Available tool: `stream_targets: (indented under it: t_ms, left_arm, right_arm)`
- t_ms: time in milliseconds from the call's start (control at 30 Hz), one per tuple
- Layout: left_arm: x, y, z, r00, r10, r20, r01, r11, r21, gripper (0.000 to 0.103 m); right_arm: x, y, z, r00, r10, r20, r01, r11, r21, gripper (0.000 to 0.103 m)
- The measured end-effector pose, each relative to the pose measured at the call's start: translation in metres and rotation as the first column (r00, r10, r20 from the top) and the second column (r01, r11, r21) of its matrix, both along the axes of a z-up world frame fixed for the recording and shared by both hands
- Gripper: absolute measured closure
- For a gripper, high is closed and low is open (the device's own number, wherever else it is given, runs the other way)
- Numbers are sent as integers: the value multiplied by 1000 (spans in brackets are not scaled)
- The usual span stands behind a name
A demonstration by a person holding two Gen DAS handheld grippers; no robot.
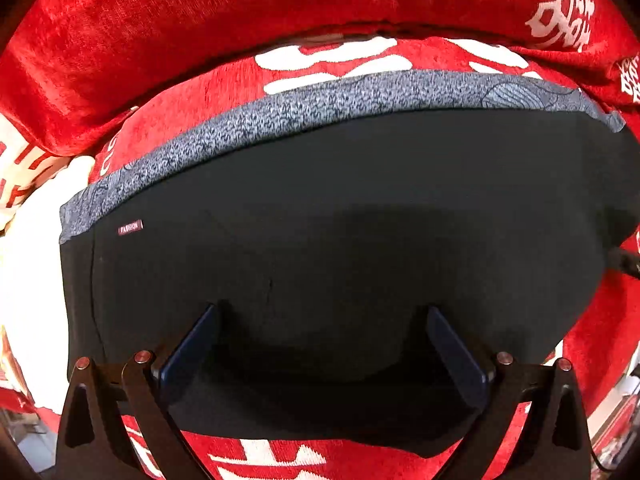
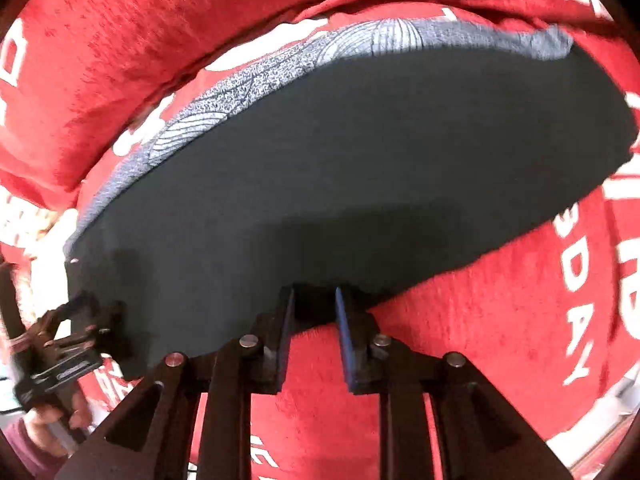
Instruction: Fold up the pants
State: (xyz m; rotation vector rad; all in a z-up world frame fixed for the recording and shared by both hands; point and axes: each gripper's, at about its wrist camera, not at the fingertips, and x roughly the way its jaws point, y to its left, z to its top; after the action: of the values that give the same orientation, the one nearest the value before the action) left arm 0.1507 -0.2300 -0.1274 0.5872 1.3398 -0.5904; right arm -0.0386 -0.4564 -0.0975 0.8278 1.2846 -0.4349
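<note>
- The pants (image 1: 340, 208) lie flat on the red cover (image 1: 160, 32), long axis crosswise.
- Left gripper (image 1: 322, 316): jaws spread over the near hem.
- Right gripper (image 2: 316, 300): jaws narrow around the near edge; a true pinch I cannot tell.

Ahead of us the folded pants (image 1: 340, 208) lie flat on the red cover (image 1: 168, 40), whose raised roll walls off the far side. Bare cover opens to our right (image 2: 500, 320); the left claw (image 2: 86, 320) blocks the near left corner.

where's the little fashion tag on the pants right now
In the left wrist view the FASHION tag sits at the left end of the black pants, just under the grey patterned band, above the left gripper.
</note>
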Motion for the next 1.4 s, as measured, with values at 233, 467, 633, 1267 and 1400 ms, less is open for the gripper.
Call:
stream_targets:
  t_ms: [233, 467, 633, 1267, 1400]
  left_arm:
    - [-3, -6, 9, 1000, 2, 6, -3, 1000, 25, 0]
    - [-33, -45, 22, 998, -46, -40, 45, 999, -29, 0]
    - [-59, -80, 24, 990, -123, -67, 120, 992, -42, 0]
    - [-96, -198, 28, 997, -79, -3, 78, 994, -72, 0]
    - [-94, -212, 17, 999, -39, -10, 39, 998, -46, 0]
  right_arm:
    - [-66, -19, 6, 986, -166, 31, 162, 981, 108, 77]
    - [-92, -60, 7, 940, -337, 59, 325, 933, 152, 69]
    - [-119, -58, 3, 941, -336, 41, 323, 927, 189, 63]
    - [-175, -218, -14, 801, -580, 149, 558, 813, 164, 62]
    - [-168, -241, -28, 802, -577, 153, 548, 813, 196, 64]
